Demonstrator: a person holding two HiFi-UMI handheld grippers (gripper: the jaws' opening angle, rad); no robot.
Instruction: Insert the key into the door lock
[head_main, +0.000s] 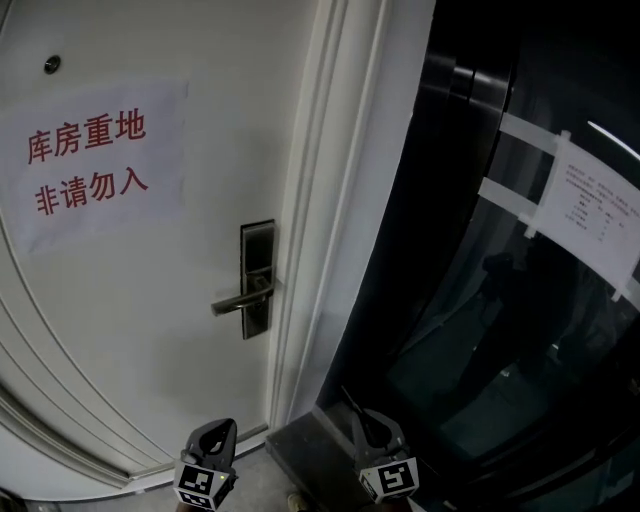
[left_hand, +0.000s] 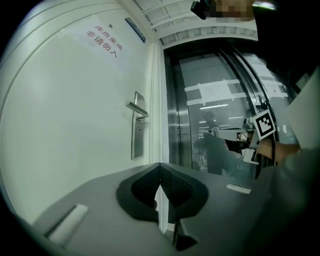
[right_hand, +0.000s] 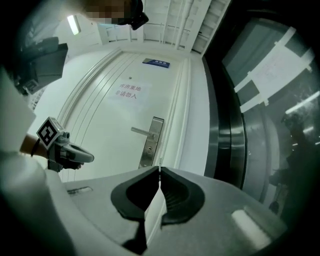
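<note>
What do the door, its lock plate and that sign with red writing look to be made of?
Door: likely painted metal or wood, smooth white with moulded ridges. Lock plate: brushed metal, judging by its dull grey sheen. Sign: thin paper, slightly wrinkled and matt.

The head view looks steeply down on the door (head_main: 150, 300), its lock plate (head_main: 257, 278) and the glass panel (head_main: 500, 330), with the left gripper (head_main: 218, 432) and right gripper (head_main: 365, 420) at its bottom edge. The left gripper view looks level along the door's face at a slant, while the right gripper view faces it more squarely. All three share the lock plate and paper notice (head_main: 95, 160).
</note>
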